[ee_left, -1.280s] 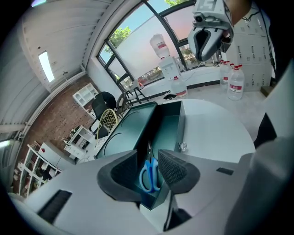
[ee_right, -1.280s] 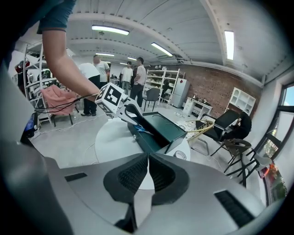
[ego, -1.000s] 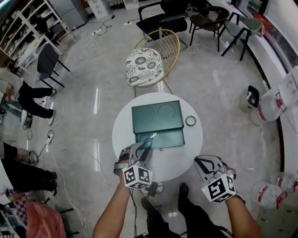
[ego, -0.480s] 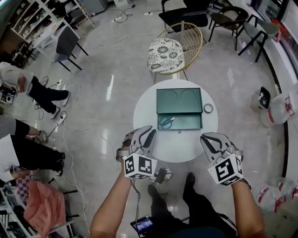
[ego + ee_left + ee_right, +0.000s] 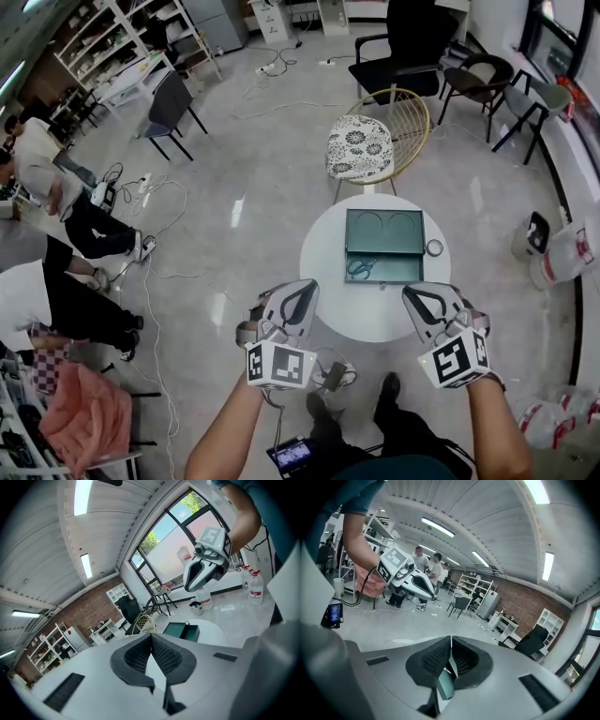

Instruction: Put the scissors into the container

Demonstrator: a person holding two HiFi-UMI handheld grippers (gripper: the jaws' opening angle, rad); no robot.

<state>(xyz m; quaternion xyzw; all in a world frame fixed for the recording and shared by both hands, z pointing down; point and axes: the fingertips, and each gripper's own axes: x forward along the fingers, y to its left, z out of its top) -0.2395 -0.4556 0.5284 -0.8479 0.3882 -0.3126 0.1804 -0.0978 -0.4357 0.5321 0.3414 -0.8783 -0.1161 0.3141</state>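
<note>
The scissors (image 5: 361, 268) lie inside the dark green container (image 5: 382, 246), in its open front compartment on the round white table (image 5: 375, 309). My left gripper (image 5: 293, 302) is held up well short of the table at its left, jaws shut with nothing between them; its own view shows the pads (image 5: 151, 654) pressed together and the container (image 5: 181, 631) far off. My right gripper (image 5: 427, 307) hovers near the table's front right, jaws shut and empty, with the pads (image 5: 450, 662) touching.
A small ring-shaped object (image 5: 434, 247) lies on the table right of the container. A wicker chair with patterned cushion (image 5: 367, 146) stands behind the table. Cables run over the floor (image 5: 178, 244). People stand at the left (image 5: 56, 202). Bottles (image 5: 570, 253) stand at the right.
The left gripper let go of the scissors, which now lie in the container, then drew back and shut. The view pulled away, so the table looks smaller and farther.
</note>
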